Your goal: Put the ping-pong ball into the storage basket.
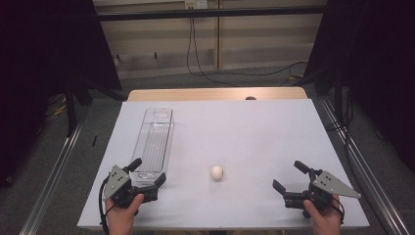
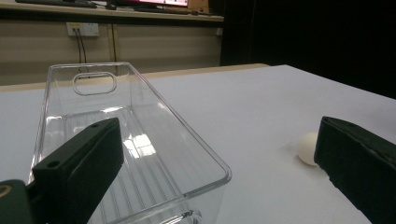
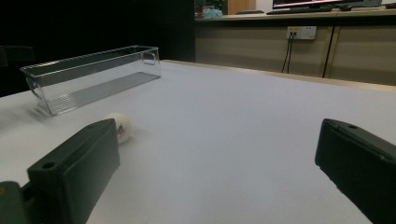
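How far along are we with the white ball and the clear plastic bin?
Nothing looks done yet: the small white ball lies on the white table, beside the long clear plastic bin, which is empty. Nothing is in hand; the left gripper and right gripper are open near the table's front edge. Likely left: picking up the ball.

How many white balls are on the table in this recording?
1. The white ball lies on the table near its front edge, right of the clear bin, between the two tools. The bin looks empty.

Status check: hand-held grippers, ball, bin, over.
Left hand-held gripper open at clear bin. Right hand-held gripper open, empty. White ball loose on table between them, path unobstructed.
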A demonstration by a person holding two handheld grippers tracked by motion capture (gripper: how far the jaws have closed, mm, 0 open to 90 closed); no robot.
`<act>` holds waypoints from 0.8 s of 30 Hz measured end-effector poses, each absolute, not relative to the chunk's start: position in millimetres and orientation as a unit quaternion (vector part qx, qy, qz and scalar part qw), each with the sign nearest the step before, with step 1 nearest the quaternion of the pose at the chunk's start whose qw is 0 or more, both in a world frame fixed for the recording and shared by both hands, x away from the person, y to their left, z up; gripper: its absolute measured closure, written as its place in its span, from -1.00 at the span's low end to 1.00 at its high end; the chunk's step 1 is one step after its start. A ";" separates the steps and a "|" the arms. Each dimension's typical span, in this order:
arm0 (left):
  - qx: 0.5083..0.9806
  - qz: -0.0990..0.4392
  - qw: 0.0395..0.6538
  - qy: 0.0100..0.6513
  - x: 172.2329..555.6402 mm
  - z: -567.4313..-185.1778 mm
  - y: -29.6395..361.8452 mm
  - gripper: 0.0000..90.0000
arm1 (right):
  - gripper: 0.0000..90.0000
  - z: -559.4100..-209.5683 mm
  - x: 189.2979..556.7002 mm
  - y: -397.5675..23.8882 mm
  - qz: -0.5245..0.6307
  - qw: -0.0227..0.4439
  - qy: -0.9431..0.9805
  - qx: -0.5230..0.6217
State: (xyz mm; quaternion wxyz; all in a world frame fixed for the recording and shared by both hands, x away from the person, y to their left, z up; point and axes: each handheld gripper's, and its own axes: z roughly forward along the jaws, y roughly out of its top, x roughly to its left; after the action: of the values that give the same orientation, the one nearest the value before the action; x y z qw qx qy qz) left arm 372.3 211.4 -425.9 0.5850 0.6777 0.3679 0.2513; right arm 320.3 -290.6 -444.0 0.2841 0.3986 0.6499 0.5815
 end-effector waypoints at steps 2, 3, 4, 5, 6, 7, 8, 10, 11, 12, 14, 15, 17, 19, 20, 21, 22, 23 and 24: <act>0.680 0.249 0.586 0.364 372.8 -425.5 211.1 -0.97 | -1.00 -443.9 320.3 -290.8 0.582 0.284 0.650 0.398; 0.680 0.246 0.587 0.365 372.6 -425.4 210.1 -0.97 | -1.00 -443.8 320.4 -290.8 0.581 0.286 0.650 0.397; 0.678 0.248 0.587 0.365 373.4 -425.3 209.9 -0.97 | -1.00 -443.6 320.4 -290.7 0.581 0.287 0.650 0.397; 0.678 0.249 0.587 0.365 373.6 -425.1 209.7 -0.97 | -1.00 -443.5 320.6 -290.5 0.582 0.286 0.650 0.396; 0.682 0.247 0.585 0.364 374.1 -424.6 209.5 -0.97 | -1.00 -443.6 320.6 -290.2 0.582 0.287 0.650 0.397; 0.682 0.245 0.586 0.363 373.9 -424.1 209.0 -0.97 | -1.00 -443.5 320.3 -289.6 0.582 0.285 0.650 0.397; 0.679 0.249 0.587 0.364 374.3 -423.1 209.0 -0.97 | -1.00 -443.5 320.5 -289.5 0.582 0.285 0.651 0.396; 0.679 0.247 0.588 0.364 374.7 -422.2 208.8 -0.97 | -1.00 -443.7 320.5 -289.4 0.581 0.287 0.652 0.394; 0.678 0.242 0.591 0.364 374.4 -421.8 207.8 -0.97 | -1.00 -443.8 320.6 -289.4 0.580 0.287 0.653 0.392; 0.679 0.245 0.587 0.368 374.5 -421.5 207.6 -0.97 | -1.00 -443.9 320.7 -289.1 0.580 0.288 0.652 0.394; 0.686 0.244 0.583 0.360 375.2 -421.2 207.1 -0.97 | -1.00 -444.1 320.8 -289.3 0.580 0.288 0.654 0.392; 0.685 0.246 0.582 0.363 374.9 -420.9 206.1 -0.97 | -1.00 -444.2 321.0 -289.3 0.580 0.289 0.654 0.391; 0.683 0.244 0.583 0.365 375.0 -420.4 204.5 -0.97 | -1.00 -444.1 321.2 -289.0 0.580 0.287 0.655 0.389; 0.685 0.244 0.583 0.363 375.6 -419.9 203.6 -0.97 | -1.00 -443.9 320.6 -288.8 0.579 0.285 0.657 0.389; 0.685 0.237 0.586 0.362 375.6 -419.7 202.3 -0.97 | -1.00 -443.8 320.8 -288.4 0.580 0.286 0.655 0.390; 0.687 0.243 0.581 0.362 376.2 -419.4 202.8 -0.97 | -1.00 -443.8 320.6 -288.1 0.581 0.281 0.658 0.389; 0.687 0.239 0.583 0.362 376.7 -419.4 201.8 -0.97 | -1.00 -443.9 320.6 -287.9 0.580 0.283 0.657 0.389; 0.688 0.239 0.582 0.362 377.1 -419.3 201.5 -0.97 | -1.00 -443.7 320.6 -287.7 0.581 0.282 0.656 0.390; 0.688 0.238 0.583 0.361 377.8 -419.4 200.9 -0.97 | -1.00 -443.7 320.6 -287.8 0.581 0.281 0.659 0.387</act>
State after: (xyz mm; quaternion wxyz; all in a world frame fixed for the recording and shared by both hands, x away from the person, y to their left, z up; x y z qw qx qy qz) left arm 377.8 200.9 -419.4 0.5826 0.6879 0.3614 0.2381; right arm 320.6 -287.8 -443.7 0.2814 0.3873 0.6585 0.5807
